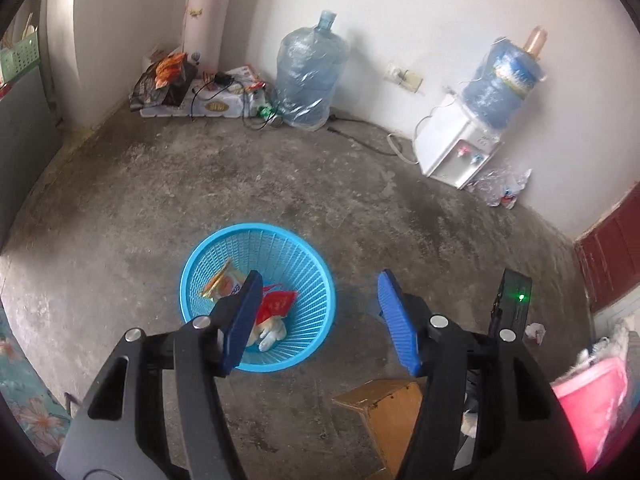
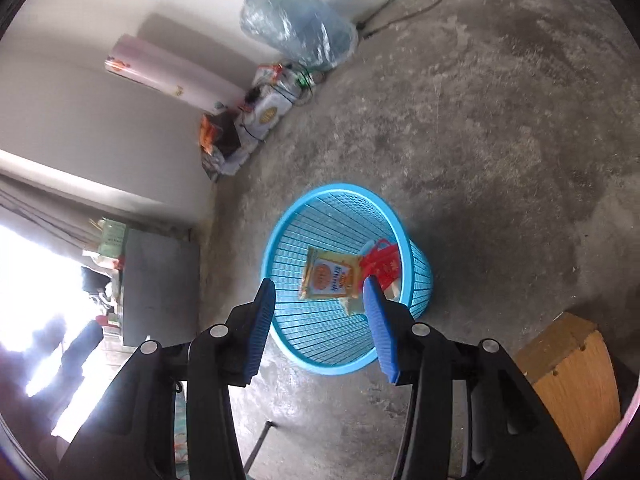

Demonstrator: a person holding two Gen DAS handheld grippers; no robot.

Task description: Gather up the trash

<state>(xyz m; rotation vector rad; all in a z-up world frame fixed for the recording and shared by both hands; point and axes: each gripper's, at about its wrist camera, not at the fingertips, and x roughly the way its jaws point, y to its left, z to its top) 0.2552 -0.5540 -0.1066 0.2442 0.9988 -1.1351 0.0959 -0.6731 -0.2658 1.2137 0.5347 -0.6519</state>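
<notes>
A blue plastic basket (image 1: 280,236) stands on the concrete floor. Inside it lie a yellow snack packet (image 1: 224,282), a red packet (image 1: 278,304) and white crumpled paper (image 1: 270,334). My left gripper (image 1: 318,280) is open and empty, held above the floor just right of the basket. In the right wrist view the basket (image 2: 340,194) sits below my right gripper (image 2: 320,286), which is open and empty above its rim; the yellow packet (image 2: 330,274) and red packet (image 2: 380,264) show inside.
A crumpled white wrapper (image 1: 535,330) lies on the floor at right. A wooden stool (image 1: 390,404) stands near me. A water dispenser (image 1: 456,148), a large water bottle (image 1: 310,76), boxes with snack bags (image 1: 192,92) and crushed plastic bottles (image 1: 502,184) line the wall.
</notes>
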